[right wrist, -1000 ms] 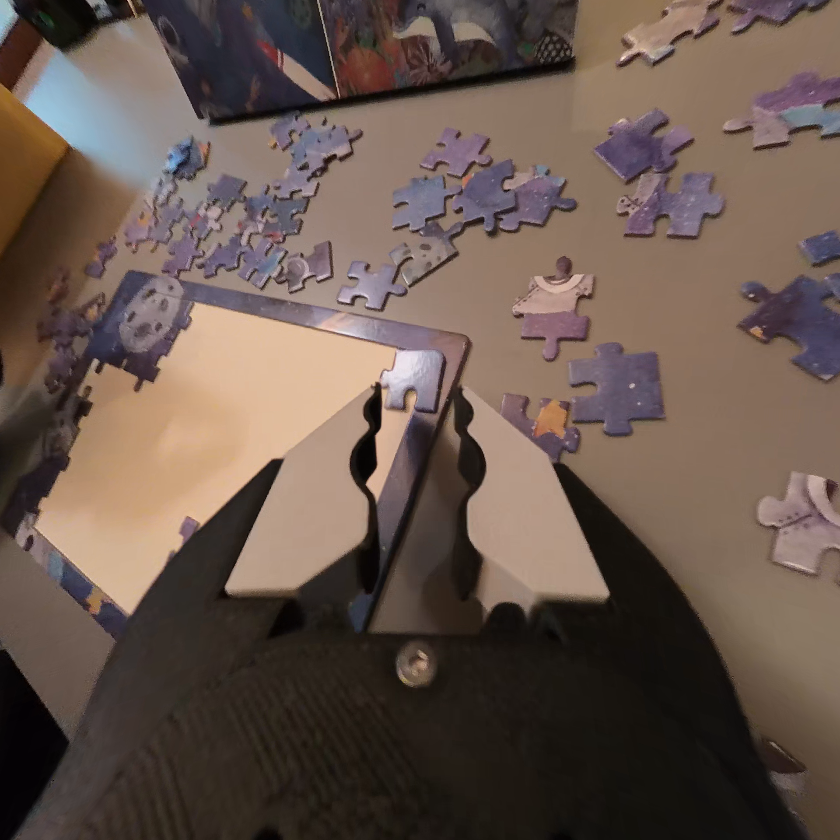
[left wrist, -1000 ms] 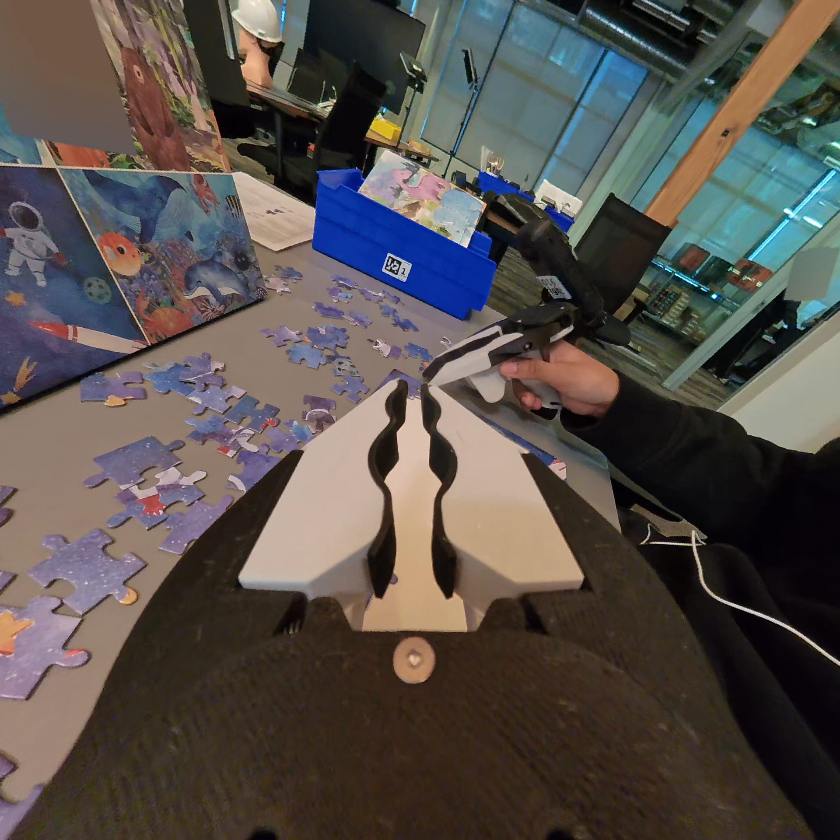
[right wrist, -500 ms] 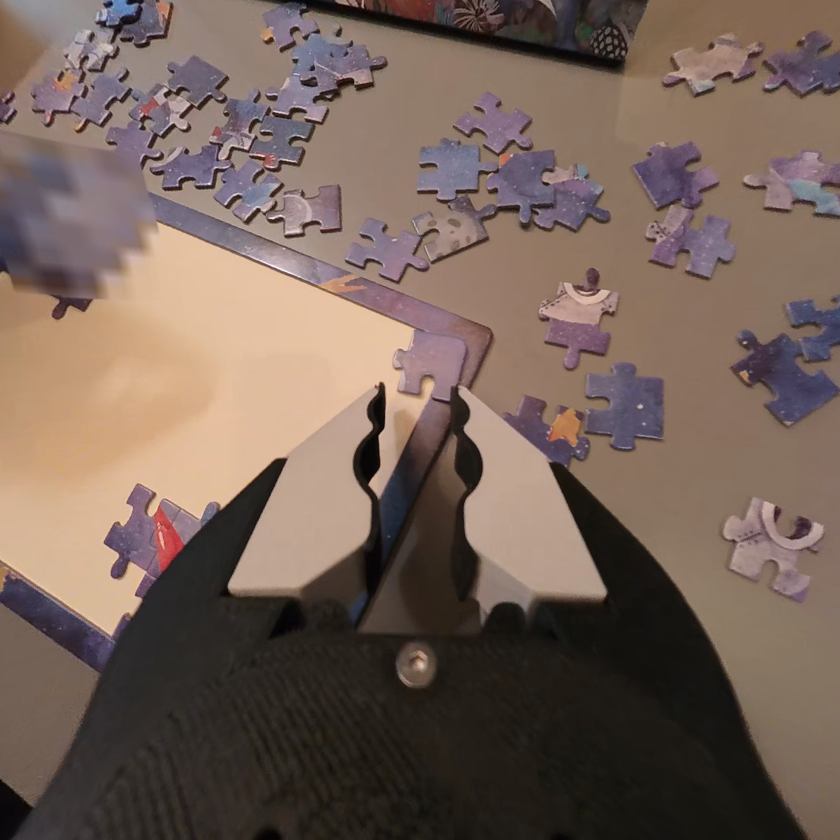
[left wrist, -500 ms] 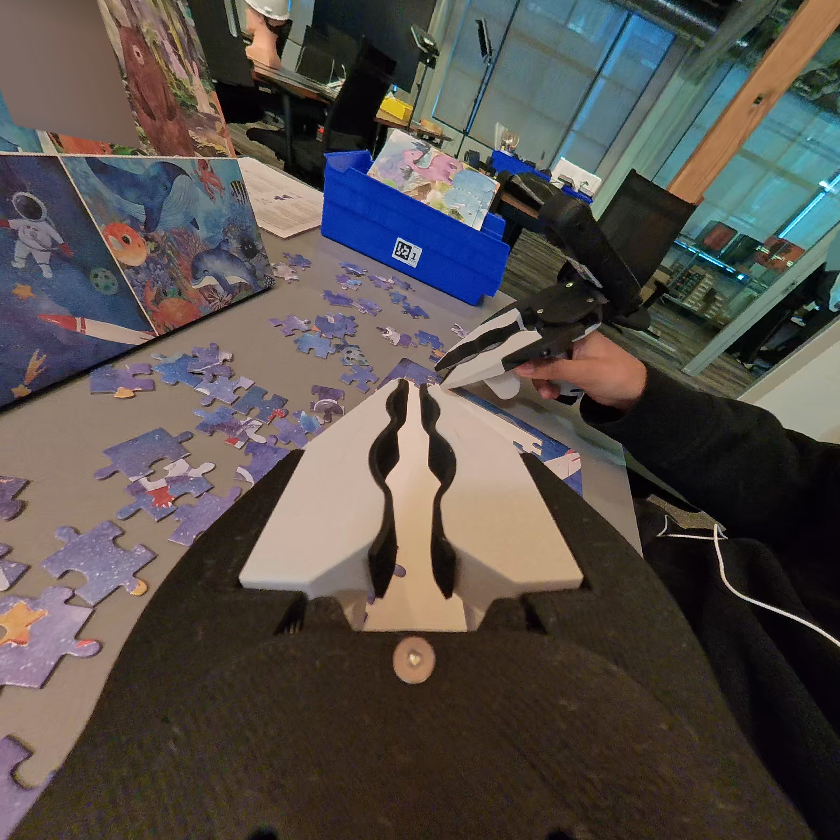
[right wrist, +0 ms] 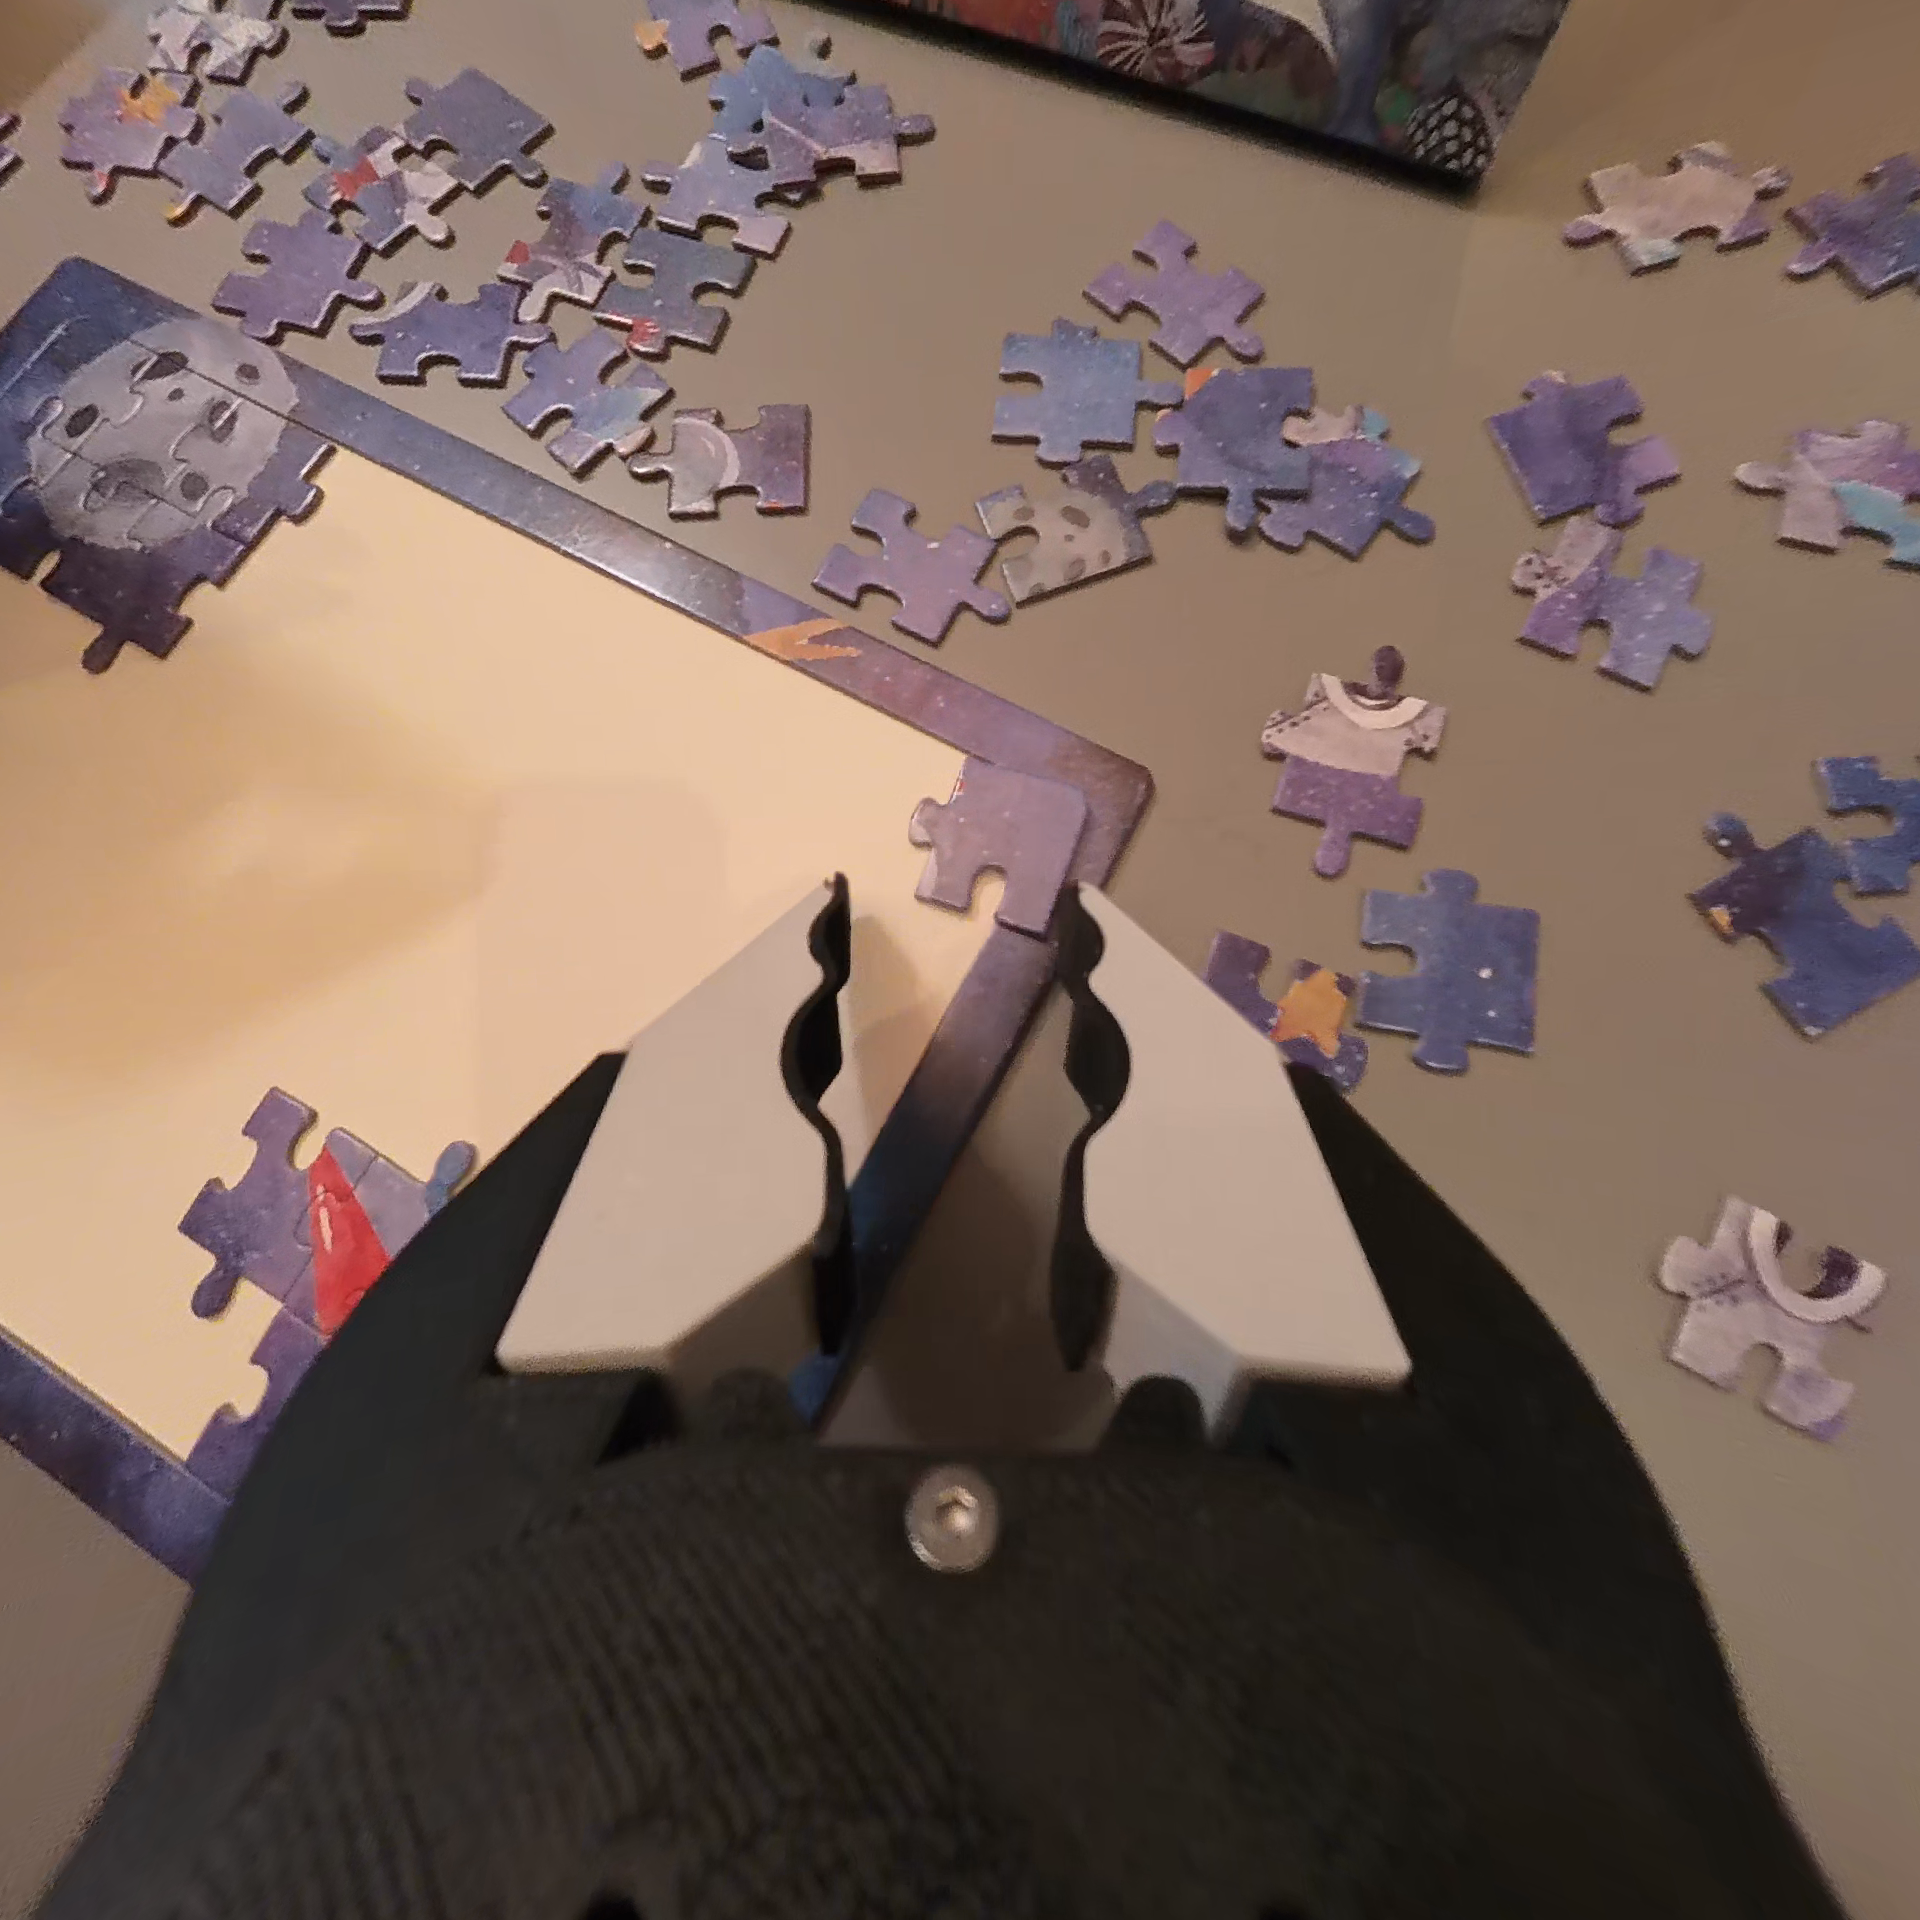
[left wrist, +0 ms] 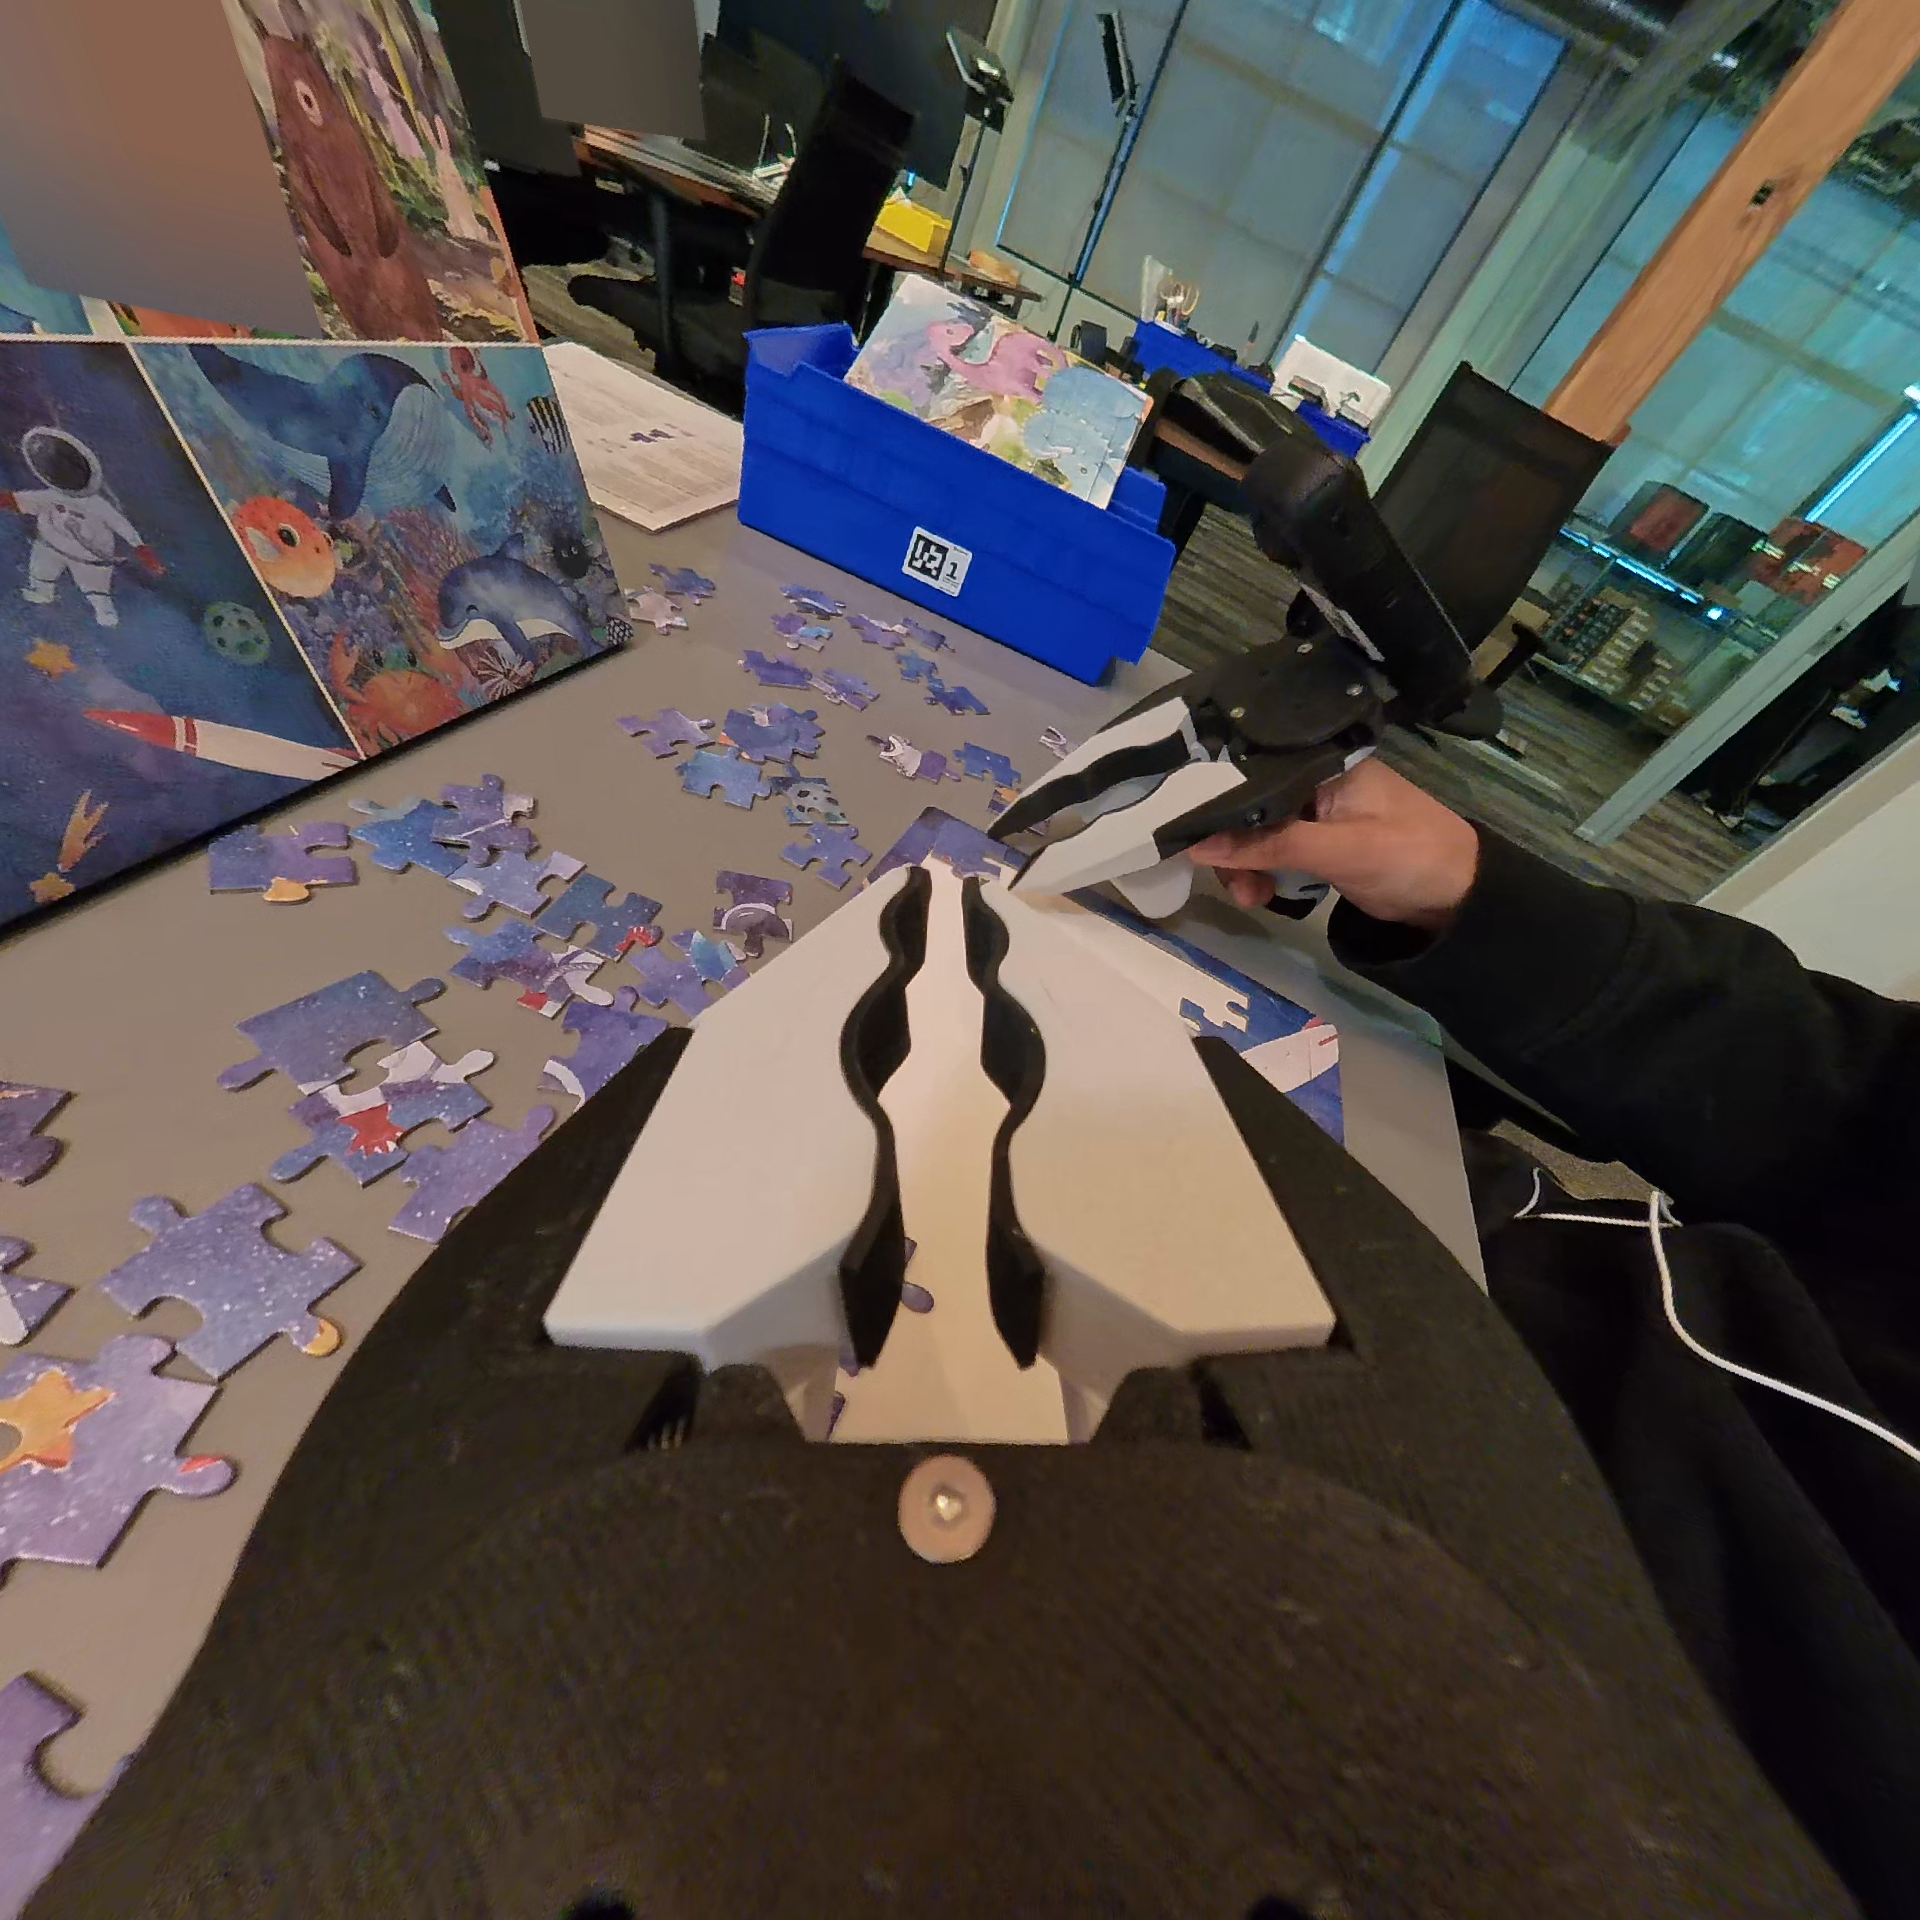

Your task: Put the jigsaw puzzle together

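My right gripper (right wrist: 956, 888) is open and holds nothing. It hovers over the near right corner of a puzzle tray (right wrist: 675, 561) with a dark blue border and a cream floor. A purple corner piece (right wrist: 1013, 831) lies flat in that corner, just ahead of the fingertips and free of the pads. In the left wrist view the right gripper (left wrist: 1013, 860) points down at the same piece (left wrist: 964, 848), held by a hand (left wrist: 1371, 842). My left gripper (left wrist: 940, 878) is shut with nothing between its pads, raised above the tray's (left wrist: 1184, 951) near side.
Several loose purple and blue pieces (right wrist: 1455, 966) lie scattered on the grey table (left wrist: 727, 582). Joined moon pieces (right wrist: 145, 416) and rocket pieces (right wrist: 312, 1216) sit in the tray. Picture boxes (left wrist: 312, 540) stand at the left, a blue bin (left wrist: 935, 520) at the back. Tip to tip, the grippers are about 20 cm apart.
My right gripper's jaws have spread wider and drawn back a little from the corner piece, which stays in the tray corner. My left gripper has stayed shut, shifting only slightly.
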`<state>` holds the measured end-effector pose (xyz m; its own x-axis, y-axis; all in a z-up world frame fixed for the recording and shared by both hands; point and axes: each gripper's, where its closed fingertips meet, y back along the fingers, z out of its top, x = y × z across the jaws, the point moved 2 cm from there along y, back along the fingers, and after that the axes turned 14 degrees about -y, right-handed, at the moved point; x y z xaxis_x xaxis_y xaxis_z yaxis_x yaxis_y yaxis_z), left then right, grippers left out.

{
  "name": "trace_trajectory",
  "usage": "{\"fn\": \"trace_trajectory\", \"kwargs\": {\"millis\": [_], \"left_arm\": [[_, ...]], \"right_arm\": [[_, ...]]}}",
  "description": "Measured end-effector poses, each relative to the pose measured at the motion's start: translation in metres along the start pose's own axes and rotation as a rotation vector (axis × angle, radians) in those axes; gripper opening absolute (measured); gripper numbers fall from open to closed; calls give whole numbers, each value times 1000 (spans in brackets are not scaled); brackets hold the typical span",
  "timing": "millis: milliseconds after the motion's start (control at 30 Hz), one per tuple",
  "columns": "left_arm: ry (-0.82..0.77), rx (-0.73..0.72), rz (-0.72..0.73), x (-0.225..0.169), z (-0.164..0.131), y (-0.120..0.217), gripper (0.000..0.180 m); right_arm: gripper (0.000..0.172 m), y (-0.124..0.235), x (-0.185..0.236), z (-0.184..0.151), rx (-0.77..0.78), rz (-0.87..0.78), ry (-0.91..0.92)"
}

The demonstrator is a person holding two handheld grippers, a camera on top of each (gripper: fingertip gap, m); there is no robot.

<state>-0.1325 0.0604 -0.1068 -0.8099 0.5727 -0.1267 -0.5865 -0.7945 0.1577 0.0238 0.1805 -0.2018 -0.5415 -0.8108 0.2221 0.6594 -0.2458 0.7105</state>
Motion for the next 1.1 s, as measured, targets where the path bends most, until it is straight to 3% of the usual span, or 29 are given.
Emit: {"fn": "trace_trajectory", "kwargs": {"millis": [833,1100], "left_arm": [[-10,23,4,0,-4,-2,6],[-12,26,-1,-1,-4,-3,7]], "right_arm": [[33,-2,6,4,-8,-50,127],[22,-5,8,1,3,-46,141]]}}
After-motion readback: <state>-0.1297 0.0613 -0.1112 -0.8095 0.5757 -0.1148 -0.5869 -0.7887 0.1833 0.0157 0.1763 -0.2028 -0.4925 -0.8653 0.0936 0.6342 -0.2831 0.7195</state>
